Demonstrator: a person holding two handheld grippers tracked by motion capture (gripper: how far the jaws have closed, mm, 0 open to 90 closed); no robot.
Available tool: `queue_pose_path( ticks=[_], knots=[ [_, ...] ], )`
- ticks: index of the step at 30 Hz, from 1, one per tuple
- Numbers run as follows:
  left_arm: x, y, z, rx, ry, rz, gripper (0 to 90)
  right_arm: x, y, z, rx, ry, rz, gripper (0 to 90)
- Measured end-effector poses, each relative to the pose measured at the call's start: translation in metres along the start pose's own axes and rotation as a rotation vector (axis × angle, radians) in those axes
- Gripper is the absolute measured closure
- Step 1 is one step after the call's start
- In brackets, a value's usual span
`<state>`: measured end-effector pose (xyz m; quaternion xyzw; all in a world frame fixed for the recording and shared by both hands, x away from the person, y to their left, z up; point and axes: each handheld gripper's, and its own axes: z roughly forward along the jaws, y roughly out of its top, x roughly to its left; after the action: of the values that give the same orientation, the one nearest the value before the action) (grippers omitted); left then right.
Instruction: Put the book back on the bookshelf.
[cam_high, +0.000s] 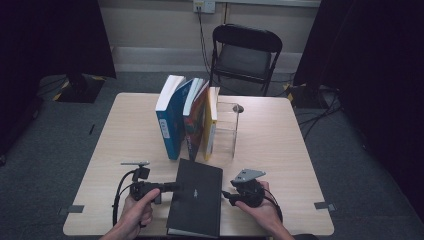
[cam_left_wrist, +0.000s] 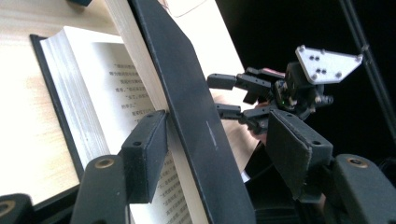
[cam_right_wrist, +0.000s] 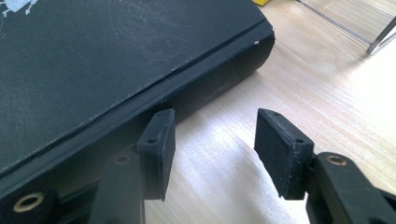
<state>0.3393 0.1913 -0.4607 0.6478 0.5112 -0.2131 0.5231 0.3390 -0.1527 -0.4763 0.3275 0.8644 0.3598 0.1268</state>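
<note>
Between the two tongs lies a thick black hardcover book (cam_high: 196, 197), flat on the pale wooden worktop (cam_high: 280, 150). Left tongs (cam_high: 172, 187) straddle the lifted front cover at its fore-edge: one pad under it on the page side, the other out past the cover face, jaws half wide, not clamped as far as I can tell. Right tongs (cam_right_wrist: 212, 147) sit half wide and empty, one pad against the spine, the other over bare worktop. Step looks like opening the cover. Close the left on the cover only, no pages caught, then swing it over slowly. Keep the right braced at the spine so the book doesn't slide. Upright books (cam_high: 187, 117) and clear acrylic stand (cam_high: 227, 127) sit beyond both tongs.
</note>
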Motion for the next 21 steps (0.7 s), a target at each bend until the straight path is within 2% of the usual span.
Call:
queue_pose_path(
  ticks=[1,5,6,8,10,11,15,17,19,20,21],
  knots=[
    [0.002,0.001,0.001,-0.002,-0.004,-0.001,37.8,-0.001,0.0,0.0,-0.001,0.0,-0.002,48.4],
    [0.003,0.006,0.006,0.006,0.038,0.015,37.0,-0.002,0.0,0.0,0.0,-0.009,0.005,48.4],
    [0.003,0.007,0.008,0.004,0.067,0.026,37.0,-0.002,0.0,0.0,-0.001,-0.011,0.008,48.4],
    [-0.002,0.005,0.014,0.035,0.184,0.085,39.1,-0.002,0.0,0.0,-0.002,-0.013,0.011,48.3],
    [-0.004,0.002,0.022,0.075,0.274,0.123,39.2,-0.002,0.001,0.001,-0.008,-0.014,0.005,46.7],
    [-0.003,0.001,0.023,0.089,0.287,0.138,39.3,-0.001,0.001,0.001,-0.009,-0.011,0.007,45.6],
    [-0.004,0.004,0.024,0.078,0.338,0.2,43.6,-0.001,0.0,0.0,-0.008,0.001,0.009,41.9],
    [-0.001,0.007,0.025,0.095,0.364,0.212,40.1,-0.002,0.0,0.0,-0.008,0.001,0.007,41.3],
    [0.004,0.007,0.03,0.125,0.387,0.198,36.4,-0.002,0.0,0.001,-0.007,-0.001,0.003,39.7],
    [0.005,0.008,0.03,0.129,0.377,0.188,33.9,-0.002,0.0,0.001,-0.007,-0.002,0.001,39.5],
    [0.004,0.007,0.031,0.138,0.345,0.185,35.4,-0.002,0.0,0.001,-0.007,-0.003,0.0,39.5]
  ],
)
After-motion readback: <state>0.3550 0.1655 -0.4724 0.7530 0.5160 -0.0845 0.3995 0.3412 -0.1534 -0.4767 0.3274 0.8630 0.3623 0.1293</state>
